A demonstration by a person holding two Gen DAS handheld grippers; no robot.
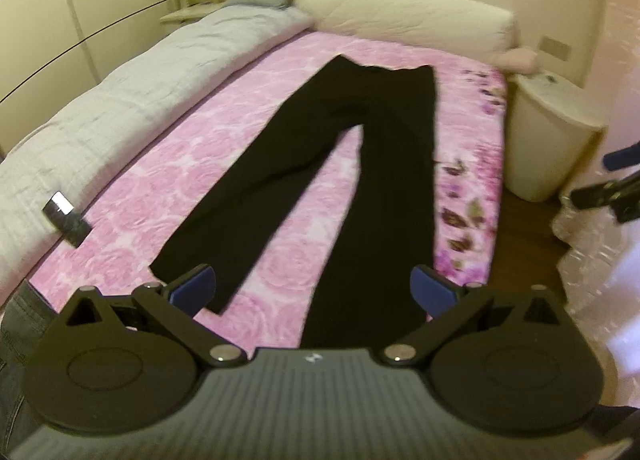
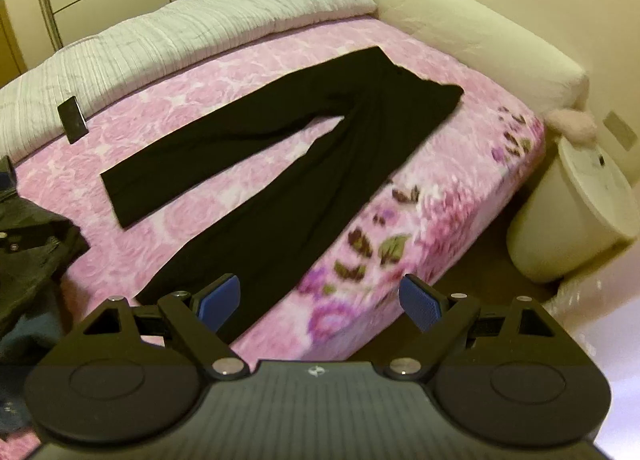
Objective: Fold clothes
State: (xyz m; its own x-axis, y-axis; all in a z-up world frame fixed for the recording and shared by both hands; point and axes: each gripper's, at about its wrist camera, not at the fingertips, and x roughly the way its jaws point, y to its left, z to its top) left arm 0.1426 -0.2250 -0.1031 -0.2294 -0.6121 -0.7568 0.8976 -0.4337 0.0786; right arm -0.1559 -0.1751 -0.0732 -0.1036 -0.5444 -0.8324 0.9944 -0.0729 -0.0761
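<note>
Black trousers point(image 1: 352, 148) lie flat on the pink flowered bed cover point(image 1: 256, 100), waistband far, legs spread towards me. My left gripper point(image 1: 314, 292) hangs open above the leg ends, its blue pads point(image 1: 198, 288) wide apart with nothing between them. In the right wrist view the same trousers point(image 2: 280, 164) run from upper right to lower left. My right gripper point(image 2: 320, 302) is open over the bed's near edge, beside the hem of the nearer leg, and holds nothing. Part of the right gripper point(image 1: 612, 188) shows at the right edge of the left wrist view.
A phone point(image 1: 66, 218) point(image 2: 72, 118) lies at the edge of the grey quilt point(image 1: 100, 112). A white bolster point(image 1: 404, 16) lines the far end. A white round bin point(image 2: 576, 212) stands on the floor by the bed. Dark clothes point(image 2: 28, 252) are heaped at the left.
</note>
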